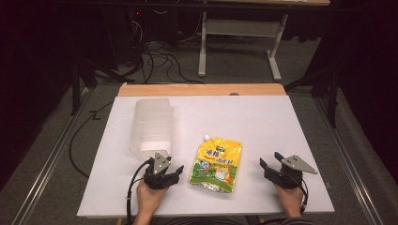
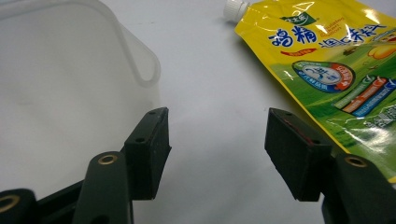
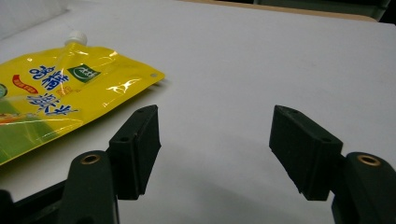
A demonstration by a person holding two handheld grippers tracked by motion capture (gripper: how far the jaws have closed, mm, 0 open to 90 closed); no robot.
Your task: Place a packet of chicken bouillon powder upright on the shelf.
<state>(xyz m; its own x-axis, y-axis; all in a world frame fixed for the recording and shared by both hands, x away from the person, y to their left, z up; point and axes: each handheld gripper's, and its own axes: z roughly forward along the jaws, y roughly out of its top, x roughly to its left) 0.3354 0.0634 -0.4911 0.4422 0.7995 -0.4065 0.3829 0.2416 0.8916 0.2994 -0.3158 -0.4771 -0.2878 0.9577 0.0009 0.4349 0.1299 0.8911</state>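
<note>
A yellow spouted pouch (image 1: 217, 163) lies flat on the white table top (image 1: 244, 122), its white cap pointing away from me. A translucent plastic container (image 1: 151, 124) lies to its left. My left gripper (image 1: 173, 171) rests near the front edge, between container and pouch, open with nothing between its pads. In the left gripper view the container (image 2: 60, 88) is at the left and the pouch (image 2: 336, 70) at the right of the left gripper (image 2: 217, 149). My right gripper (image 1: 270, 163) sits right of the pouch, open and empty. The right gripper view shows the right gripper (image 3: 215, 149) with the pouch (image 3: 56, 98) to its left.
The white top sits on a wooden board (image 1: 202, 89) at its far edge. Beyond it on the floor are a grey table frame (image 1: 239, 42) and loose cables (image 1: 159, 61). Metal rails (image 1: 47, 164) run along both sides.
</note>
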